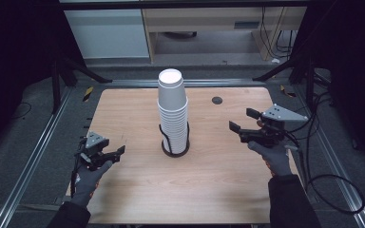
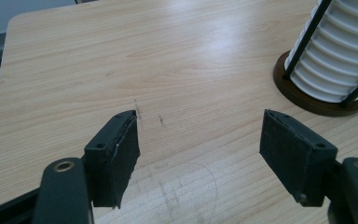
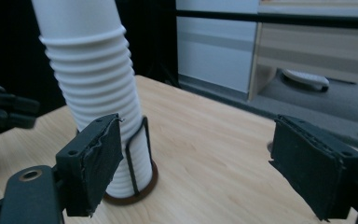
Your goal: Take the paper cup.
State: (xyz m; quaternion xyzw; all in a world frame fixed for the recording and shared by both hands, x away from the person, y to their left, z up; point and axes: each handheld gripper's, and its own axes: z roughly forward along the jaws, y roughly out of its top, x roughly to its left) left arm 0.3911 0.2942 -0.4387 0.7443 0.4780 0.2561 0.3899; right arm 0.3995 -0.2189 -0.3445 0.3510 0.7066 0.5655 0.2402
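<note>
On the table from the high view, the cup stack sits upright in its holder mid-table, left gripper and right gripper either side, both well apart from it. Left gripper view: jaws spread wide with just bare wood between, stack off at upper right. Right gripper view: jaws gaping too, gripping nothing, stack behind the left jaw

Both grippers low (fingers apart, empty).
</note>
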